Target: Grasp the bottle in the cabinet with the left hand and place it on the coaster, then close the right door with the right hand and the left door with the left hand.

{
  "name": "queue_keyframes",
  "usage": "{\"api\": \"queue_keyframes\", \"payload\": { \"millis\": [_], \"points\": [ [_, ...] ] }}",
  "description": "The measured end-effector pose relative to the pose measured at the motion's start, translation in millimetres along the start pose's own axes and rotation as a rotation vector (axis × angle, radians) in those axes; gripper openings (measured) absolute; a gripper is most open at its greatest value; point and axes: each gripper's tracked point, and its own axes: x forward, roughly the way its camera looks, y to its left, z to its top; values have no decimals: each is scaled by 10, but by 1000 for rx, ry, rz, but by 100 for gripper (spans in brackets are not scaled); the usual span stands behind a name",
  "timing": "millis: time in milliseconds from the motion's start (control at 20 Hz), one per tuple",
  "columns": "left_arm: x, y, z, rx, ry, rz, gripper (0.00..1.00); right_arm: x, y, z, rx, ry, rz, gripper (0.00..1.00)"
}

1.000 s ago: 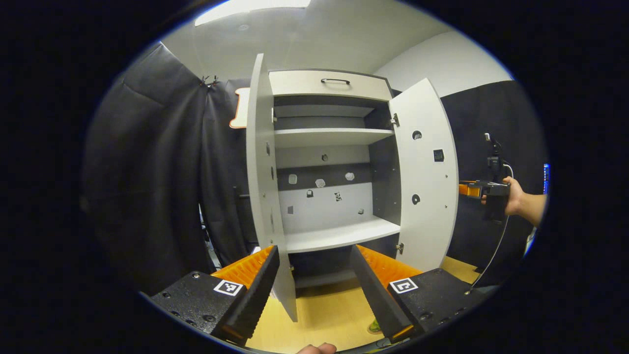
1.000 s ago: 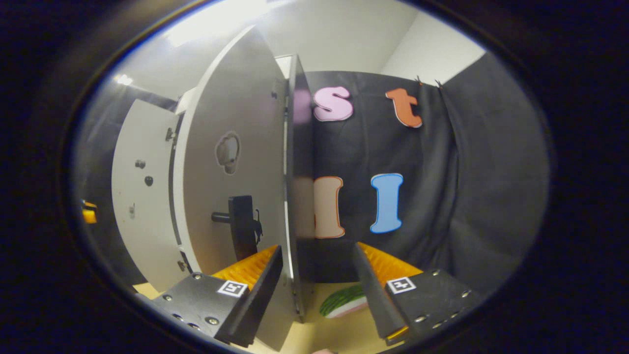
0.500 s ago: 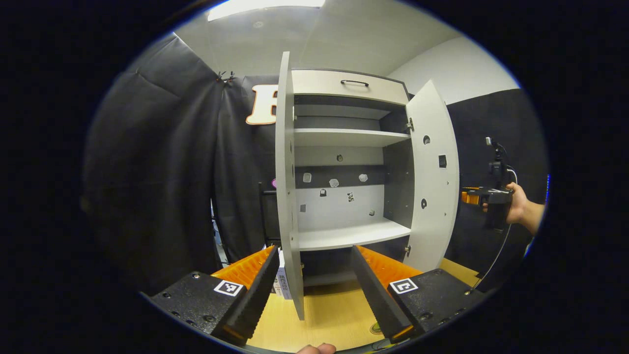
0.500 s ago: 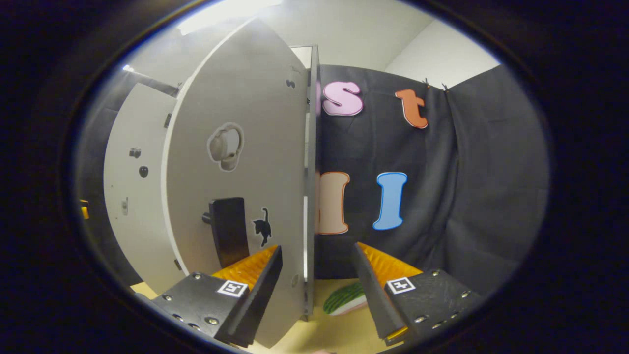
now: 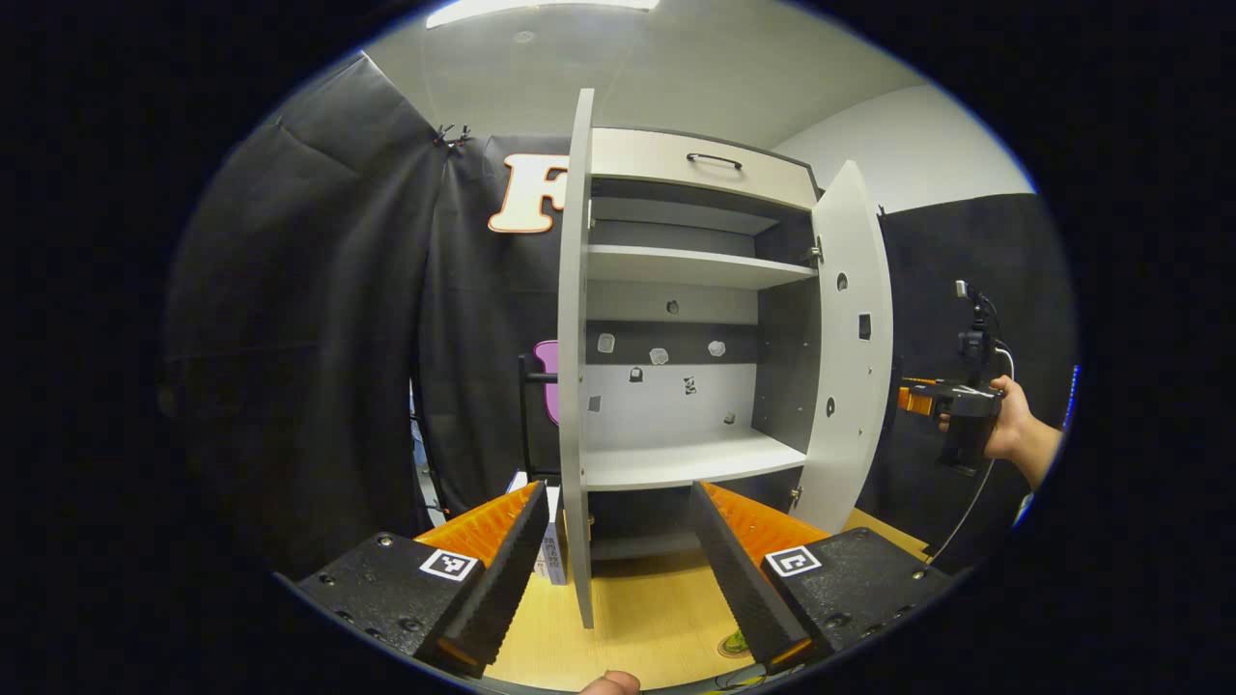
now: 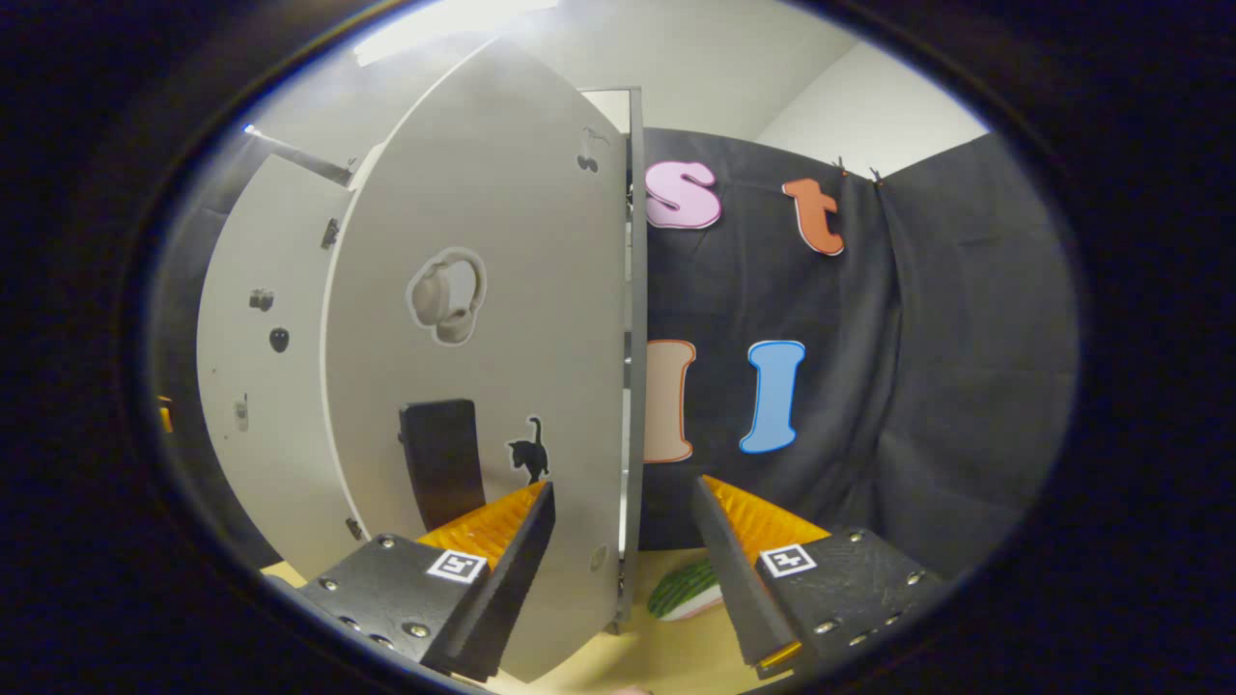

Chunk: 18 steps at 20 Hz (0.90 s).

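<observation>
The grey cabinet point(image 5: 676, 179) stands on the wooden table with both doors open. Its shelves point(image 5: 690, 458) show only small stickers on the back wall. The left door point(image 5: 575, 386) is edge-on, rising between the fingertips of my open left gripper point(image 5: 618, 569). The right door point(image 5: 850, 338) shows its inner face. Past it a hand holds my right gripper point(image 5: 912, 399). In the right gripper view, the right door's outer face point(image 6: 483, 338) with its black handle point(image 6: 439, 463) is close ahead. My right gripper point(image 6: 618, 569) is open, the door's edge between its fingers; contact is unclear.
A white box point(image 5: 550, 550) stands on the table behind the left door, by a black pole point(image 5: 526, 415). A watermelon-slice piece point(image 6: 686, 589) lies on the table beyond the right door. A small green thing point(image 5: 736, 642) sits at the near table edge. Black cloth walls surround.
The left gripper view has shifted until the left door is edge-on. The right gripper has come round to the right door's outer face, and that door looks narrower from the left.
</observation>
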Motion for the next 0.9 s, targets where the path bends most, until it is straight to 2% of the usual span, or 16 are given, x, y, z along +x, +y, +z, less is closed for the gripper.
{"api": "queue_keyframes", "payload": {
  "millis": [100,150,250,400,450,500,600,700,900],
  "points": [
    [10,24,-11,6,5,-4,93,30,90,9,-9,-3,4,84],
    [-1,34,-37,10,8,-3,93,44,137,8,-11,-5,5,91],
    [-8,73,-59,22,13,0,92,73,266,-17,0,0,14,84],
    [-55,127,-81,25,17,10,92,97,516,20,19,-13,37,84],
    [-67,141,-110,23,24,9,92,108,602,3,8,-11,60,89],
    [-87,162,-119,23,27,9,92,103,634,-9,-11,-13,60,89],
    [-116,265,-85,27,16,31,92,35,589,-10,-38,-17,23,99],
    [-129,386,-83,27,15,50,92,-40,587,-48,-17,-11,1,96],
    [-79,661,-126,31,29,77,94,-288,652,-13,27,-17,16,96]
  ]
}}
